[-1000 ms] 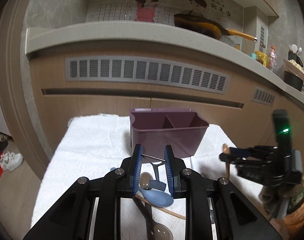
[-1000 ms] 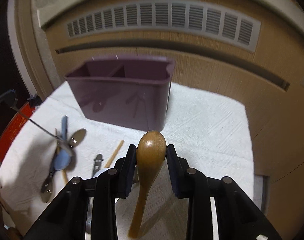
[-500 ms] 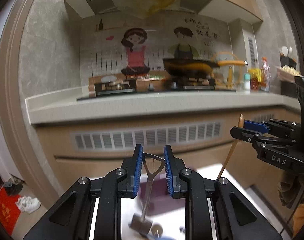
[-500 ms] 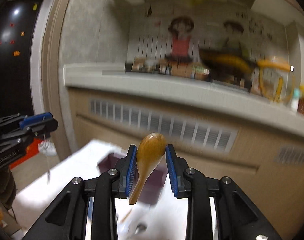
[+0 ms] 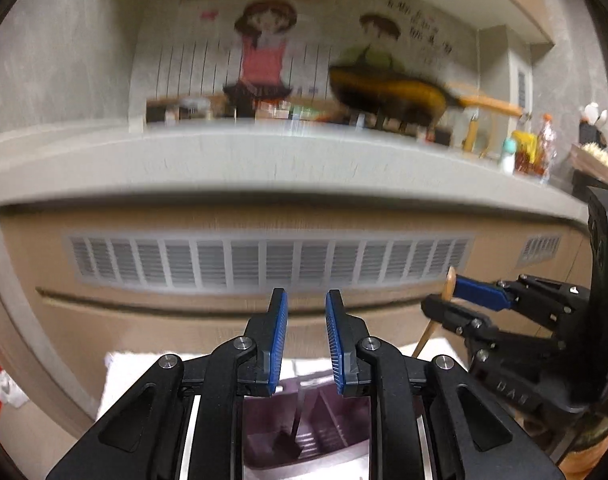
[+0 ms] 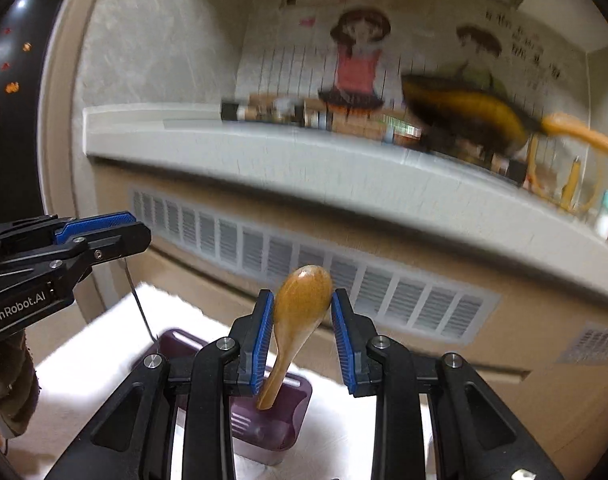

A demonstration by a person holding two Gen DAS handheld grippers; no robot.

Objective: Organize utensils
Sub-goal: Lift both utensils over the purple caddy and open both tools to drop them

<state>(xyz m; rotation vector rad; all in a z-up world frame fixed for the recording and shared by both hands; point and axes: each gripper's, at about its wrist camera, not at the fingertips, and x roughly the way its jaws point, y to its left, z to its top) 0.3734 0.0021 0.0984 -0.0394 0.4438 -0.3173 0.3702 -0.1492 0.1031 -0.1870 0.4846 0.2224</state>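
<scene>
Right tongs (image 6: 300, 320) gripping wooden spoon (image 6: 300, 300); bowl hidden leftward.

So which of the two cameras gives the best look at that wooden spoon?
The right wrist view: the wooden spoon fills its centre, bowl up between the right gripper pads. The left wrist view shows only a thin edge-on sliver.

Both fisheye views are dimly lit with a warm, yellowish cast, and strong barrel distortion bends the countertop edge (image 5: 264, 184) into an arc, with black vignetting at the corners. Heavy motion blur is smeared across the wall mural (image 6: 360, 64), the pan (image 5: 388, 92) and the vent grille (image 5: 264, 264), while the tongs' blue pads (image 5: 280, 340) are kept sharp. A small specular highlight is seen on the wooden spoon (image 6: 300, 308), and the white cloth (image 6: 104, 352) is rendered bright, near overexposed.
</scene>
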